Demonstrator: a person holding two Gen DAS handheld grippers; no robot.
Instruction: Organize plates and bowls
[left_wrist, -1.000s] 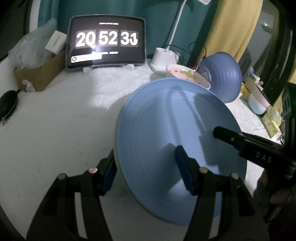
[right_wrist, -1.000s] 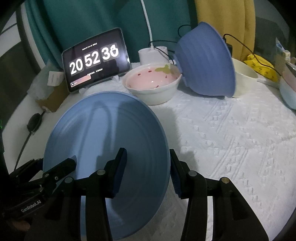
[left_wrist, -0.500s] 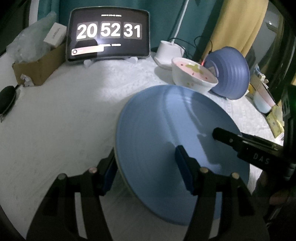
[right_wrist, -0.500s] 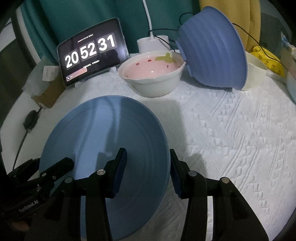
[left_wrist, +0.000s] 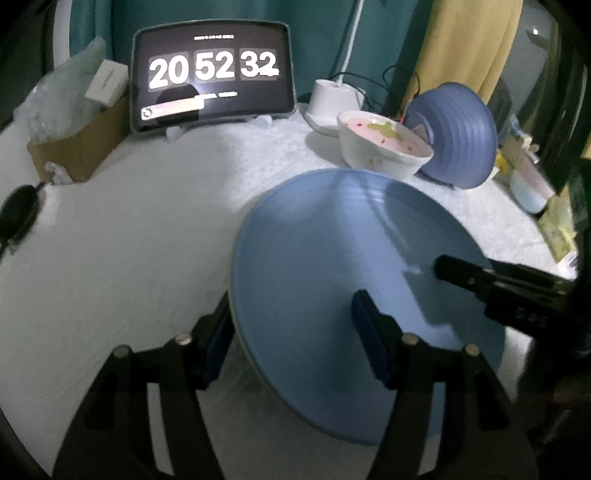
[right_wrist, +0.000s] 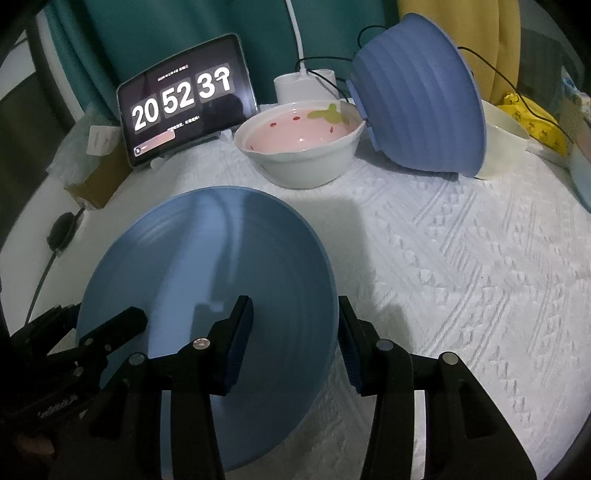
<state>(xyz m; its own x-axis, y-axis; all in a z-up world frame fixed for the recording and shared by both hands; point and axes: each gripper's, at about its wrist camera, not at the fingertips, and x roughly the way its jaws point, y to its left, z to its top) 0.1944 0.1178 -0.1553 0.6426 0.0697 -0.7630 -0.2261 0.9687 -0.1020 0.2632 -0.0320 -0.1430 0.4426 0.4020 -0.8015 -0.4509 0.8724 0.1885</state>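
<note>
Blue plate (right_wrist: 207, 280) hangs tilted over the white-clothed desk (right_wrist: 461, 258), its rim straddled by both claws, left (left_wrist: 291, 339) and right (right_wrist: 295, 339), half-wide; whether they pinch is unclear. Bowls (right_wrist: 303, 147) behind remain unsorted.

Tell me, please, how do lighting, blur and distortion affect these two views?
Left wrist view: dim, softly blurred, the tablet clock glaring, its edges bowed by the fisheye. Right wrist view: sharper, finger shadows across the blue plate, the tablecloth weave crisp.
</note>
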